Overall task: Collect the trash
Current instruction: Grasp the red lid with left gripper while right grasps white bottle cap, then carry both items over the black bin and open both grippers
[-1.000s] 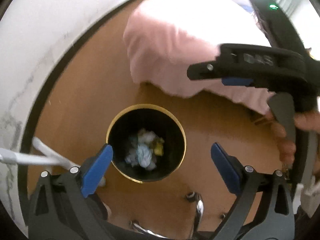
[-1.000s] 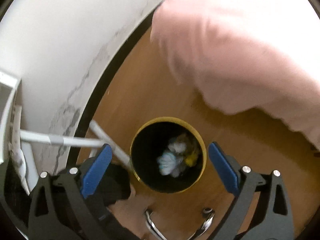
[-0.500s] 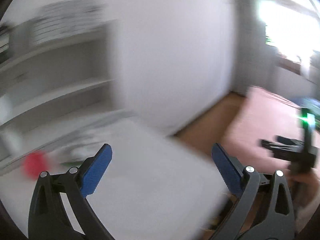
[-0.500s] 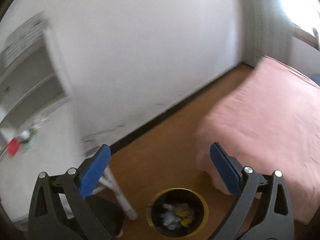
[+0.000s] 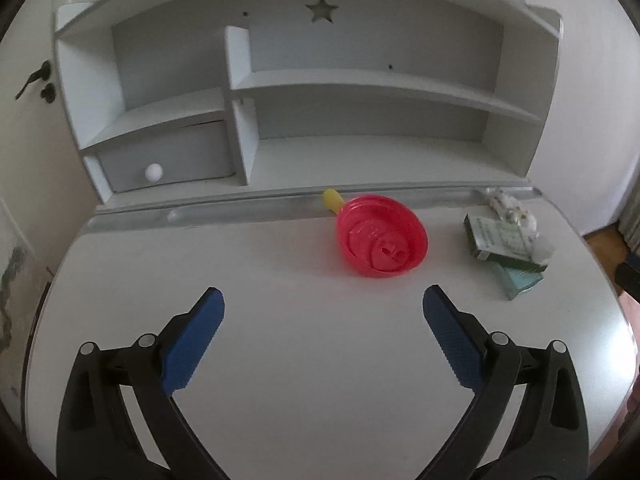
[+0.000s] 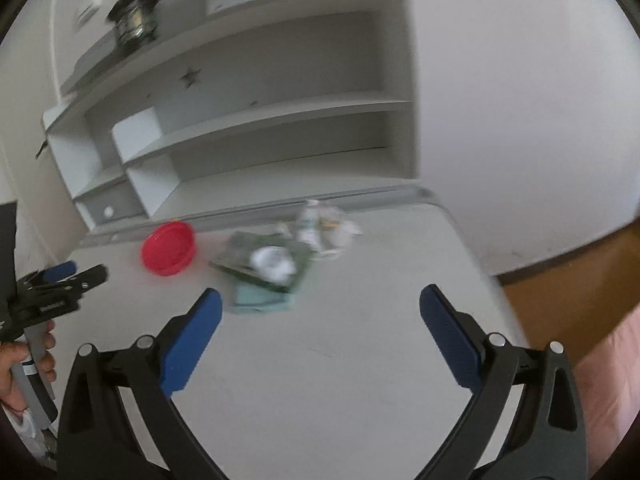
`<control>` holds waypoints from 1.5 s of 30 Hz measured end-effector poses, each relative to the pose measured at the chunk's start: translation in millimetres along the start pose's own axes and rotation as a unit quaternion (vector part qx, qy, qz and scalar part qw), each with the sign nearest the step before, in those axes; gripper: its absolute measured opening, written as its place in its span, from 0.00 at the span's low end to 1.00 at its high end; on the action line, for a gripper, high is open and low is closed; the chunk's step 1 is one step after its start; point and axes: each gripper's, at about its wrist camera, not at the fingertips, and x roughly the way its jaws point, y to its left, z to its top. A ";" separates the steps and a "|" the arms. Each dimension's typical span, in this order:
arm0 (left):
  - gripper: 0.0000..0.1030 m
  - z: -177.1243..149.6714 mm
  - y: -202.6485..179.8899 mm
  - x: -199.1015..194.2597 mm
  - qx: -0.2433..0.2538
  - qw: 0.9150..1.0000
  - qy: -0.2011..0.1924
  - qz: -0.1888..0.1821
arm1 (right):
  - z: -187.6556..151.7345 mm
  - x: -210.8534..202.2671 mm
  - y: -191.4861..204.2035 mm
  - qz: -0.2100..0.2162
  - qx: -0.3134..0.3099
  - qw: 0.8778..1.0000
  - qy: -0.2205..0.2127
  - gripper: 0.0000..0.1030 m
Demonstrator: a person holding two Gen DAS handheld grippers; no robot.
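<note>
Both tongs, left (image 5: 323, 308) and right (image 6: 320, 306), have swung from bin to table (image 5: 320, 360), open, empty; next, approach tissue (image 6: 274, 261).

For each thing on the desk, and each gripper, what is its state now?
Left gripper: open, empty.
Right gripper: open, empty.
Red plastic bowl: tilted, resting on the white desk.
Small grey drawer: shut.
Green boxes: stacked, lying flat.
Crumpled white paper: lying on the boxes.
</note>
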 end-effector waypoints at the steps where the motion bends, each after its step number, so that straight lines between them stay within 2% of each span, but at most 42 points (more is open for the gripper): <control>1: 0.94 -0.7 -3.1 4.5 0.007 1.000 0.001 -0.007 | 1.8 8.2 6.4 -0.001 -0.001 1.000 0.003 0.91; 5: 0.94 0.6 -23.8 28.9 0.039 0.998 0.017 -0.039 | 10.7 43.9 21.5 -0.001 0.010 1.000 0.021 0.83; 11: 0.94 14.4 -48.2 65.6 0.089 0.995 0.023 -0.027 | 15.1 72.7 20.9 0.006 0.006 0.999 0.046 0.65; 16: 0.94 22.5 -51.6 83.7 0.091 0.995 0.037 -0.023 | 15.8 88.3 21.6 0.012 0.004 0.998 0.063 0.56; 18: 0.94 25.2 -50.8 86.6 0.086 0.996 0.034 -0.017 | 14.3 95.4 23.0 0.017 0.003 0.997 0.073 0.47; 19: 0.94 26.3 -50.7 87.9 0.086 0.996 0.035 -0.016 | 13.7 97.6 23.7 0.018 0.003 0.997 0.076 0.39; 20: 0.92 27.5 -50.3 90.6 0.084 0.996 0.039 -0.021 | 13.0 99.4 23.9 0.015 0.003 0.997 0.078 0.37; 21: 0.78 28.0 -48.5 91.2 0.080 0.995 0.043 -0.028 | 12.9 99.6 23.9 0.014 0.004 0.997 0.077 0.36; 22: 0.78 28.5 -46.7 92.4 0.075 0.995 0.046 -0.037 | 12.9 99.4 23.1 0.016 0.006 0.997 0.077 0.34; 26: 0.75 27.6 -36.4 85.9 0.048 0.996 0.042 -0.070 | 11.7 96.7 19.3 0.025 0.012 0.996 0.080 0.34; 30: 0.75 28.4 -30.8 67.9 0.044 0.997 0.016 -0.063 | 14.3 86.0 16.9 0.026 0.016 0.997 0.071 0.34; 34: 0.75 31.2 -27.8 53.8 0.043 0.997 0.007 -0.057 | 16.5 76.9 11.3 0.022 0.019 0.998 0.063 0.34; 39: 0.75 29.1 -19.5 38.5 0.017 0.996 0.010 -0.093 | 6.0 75.1 8.7 0.029 0.026 0.997 0.071 0.34; 45: 0.75 22.8 -11.9 14.6 0.010 0.996 -0.006 -0.087 | 5.8 68.5 20.2 0.046 0.018 0.996 0.074 0.34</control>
